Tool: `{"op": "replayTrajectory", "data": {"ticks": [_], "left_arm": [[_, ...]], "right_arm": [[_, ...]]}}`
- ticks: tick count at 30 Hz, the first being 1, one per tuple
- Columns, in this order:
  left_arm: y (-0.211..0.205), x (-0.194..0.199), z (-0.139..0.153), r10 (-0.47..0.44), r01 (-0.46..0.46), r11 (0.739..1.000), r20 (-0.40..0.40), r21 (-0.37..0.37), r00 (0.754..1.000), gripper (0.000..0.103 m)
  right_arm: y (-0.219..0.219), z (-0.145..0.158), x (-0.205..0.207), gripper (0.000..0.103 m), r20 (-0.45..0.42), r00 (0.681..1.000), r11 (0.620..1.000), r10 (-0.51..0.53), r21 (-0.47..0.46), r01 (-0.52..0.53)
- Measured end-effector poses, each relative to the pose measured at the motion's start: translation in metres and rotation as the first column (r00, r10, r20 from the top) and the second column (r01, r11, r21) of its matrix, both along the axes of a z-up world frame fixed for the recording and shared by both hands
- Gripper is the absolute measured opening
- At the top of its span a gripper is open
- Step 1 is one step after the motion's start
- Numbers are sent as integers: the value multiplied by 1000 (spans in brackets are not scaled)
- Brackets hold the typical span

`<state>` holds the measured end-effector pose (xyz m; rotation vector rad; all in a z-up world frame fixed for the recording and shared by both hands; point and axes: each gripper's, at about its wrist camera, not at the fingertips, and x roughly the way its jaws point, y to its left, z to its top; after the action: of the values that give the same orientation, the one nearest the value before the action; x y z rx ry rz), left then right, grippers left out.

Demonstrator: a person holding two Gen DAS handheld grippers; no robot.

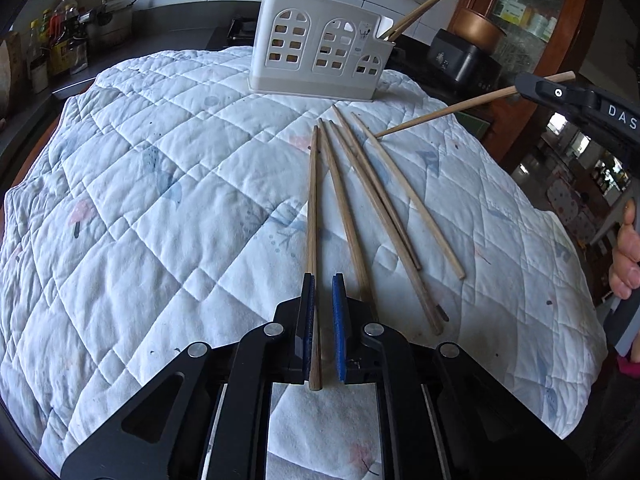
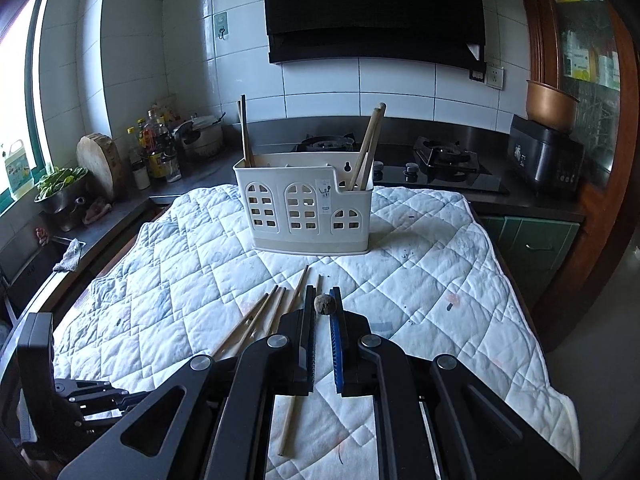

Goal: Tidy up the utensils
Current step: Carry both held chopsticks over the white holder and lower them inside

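Note:
A white utensil holder (image 1: 320,60) (image 2: 304,208) with arched cut-outs stands at the far side of the quilt, with chopsticks upright in its left and right compartments. Several loose wooden chopsticks (image 1: 380,208) (image 2: 256,320) lie fanned out in front of it. My left gripper (image 1: 323,280) is shut on one chopstick (image 1: 313,200); its far tip rests on the quilt. My right gripper (image 1: 532,86) (image 2: 322,292) hovers at the right, shut on another chopstick (image 1: 440,114) that slopes down to the quilt. Its round brown end (image 2: 325,305) shows between the blue pads.
The white quilt (image 1: 160,200) covers the table and drops off at the right edge. Behind it are a gas hob (image 2: 440,160), a black appliance (image 2: 544,160), bottles (image 2: 156,148) and a bowl of greens (image 2: 60,184). A person's hand (image 1: 624,256) is at the right.

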<state>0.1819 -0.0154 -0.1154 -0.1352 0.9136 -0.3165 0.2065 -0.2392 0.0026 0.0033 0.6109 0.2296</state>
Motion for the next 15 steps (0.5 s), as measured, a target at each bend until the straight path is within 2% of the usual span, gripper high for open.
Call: {"op": "replayTrajectory", "data": {"ticks": [6,8,11,15], "left_arm": [[0,2,-5,23,-23,1000,-12,20,1000,10],[1,3,-9,24,-24,1000,-29,8,999,15],[-4,0,-10,22,-22,999,-7,39,1000,15],[-4,1,-8,29,-29,999,-10,44,1000,7]], "right_arm": [[2,0,-1,7,4,1000,1000,4,-12,-3],[2,0,-1,7,4,1000,1000,3,-11,-3],[2,0,-1,7,4,1000,1000,3,-11,-3],[2,0,-1,7,4,1000,1000,4,-12,-4]]}}
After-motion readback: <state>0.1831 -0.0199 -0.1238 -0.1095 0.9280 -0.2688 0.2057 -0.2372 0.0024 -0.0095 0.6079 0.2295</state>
